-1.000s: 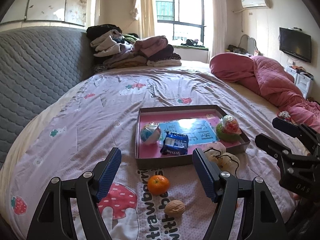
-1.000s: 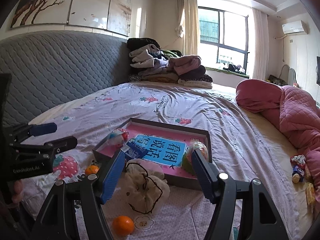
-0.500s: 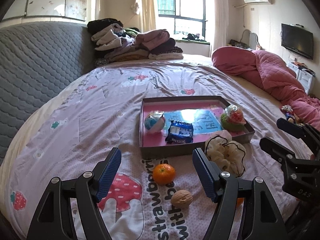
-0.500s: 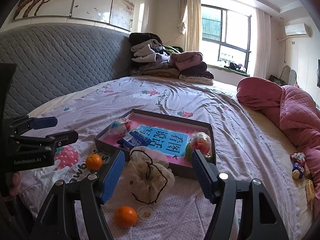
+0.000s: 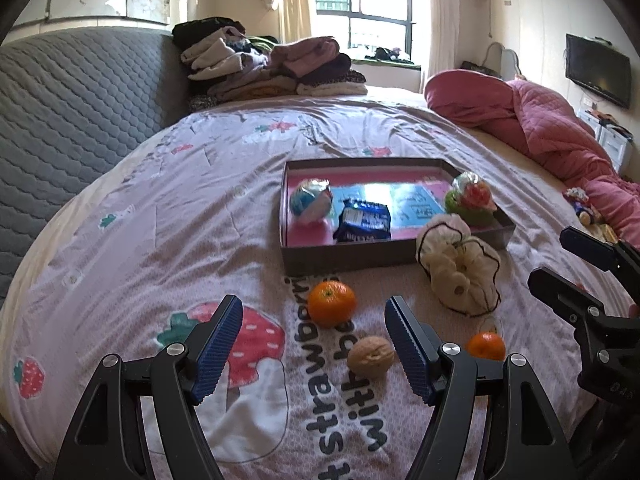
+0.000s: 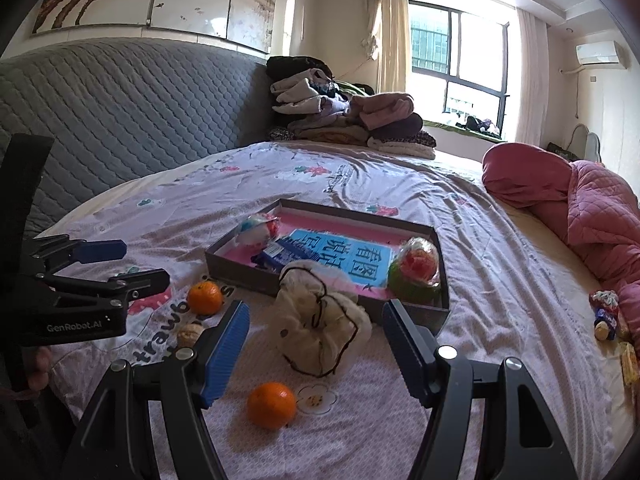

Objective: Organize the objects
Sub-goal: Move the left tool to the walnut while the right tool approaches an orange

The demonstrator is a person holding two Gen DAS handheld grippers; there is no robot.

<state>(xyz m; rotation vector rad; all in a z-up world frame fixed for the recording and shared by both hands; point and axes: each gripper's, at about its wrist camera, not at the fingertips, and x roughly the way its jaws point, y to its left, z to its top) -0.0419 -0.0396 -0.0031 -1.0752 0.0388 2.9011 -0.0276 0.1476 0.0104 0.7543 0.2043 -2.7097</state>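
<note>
A: Both grippers have come lower over the bed (image 5: 168, 208) since a second ago; the fruit and the pouch sit nearer the fingers, and a second orange now shows in the left view.

B: What is hard to make out?

A: That second orange (image 5: 485, 346) is half hidden behind the left gripper's right finger. In the right view the walnut (image 6: 190, 332) peeks out at 9 o'clock of the pouch, partly behind the blue pad. Small bits by the pink quilt (image 6: 592, 208) at 3 o'clock are too small to name.

B: And the grippers?

A: Left gripper (image 5: 314, 344) tilts down at the sheet, jaws spread wide, nothing between the pads; the first orange (image 5: 331, 303) and walnut lie in the gap, untouched. Right gripper (image 6: 316, 346) is also tilted down and wide apart, empty, with the pouch (image 6: 320, 320) framed between its fingers and the second orange at 6 o'clock of it. A fingertip shows under the left gripper at the right view's 9 o'clock edge.

B: The tray?

A: The tray (image 5: 348, 258) lies flat on the bed, at 12 o'clock of the first orange. Inside: a wrapped ball (image 5: 311, 201) at its left, a blue packet (image 5: 363, 223) beside it, and a wrapped red-and-green sweet (image 5: 471, 200) at its right. The pouch leans against the tray's near wall, outside.
</note>
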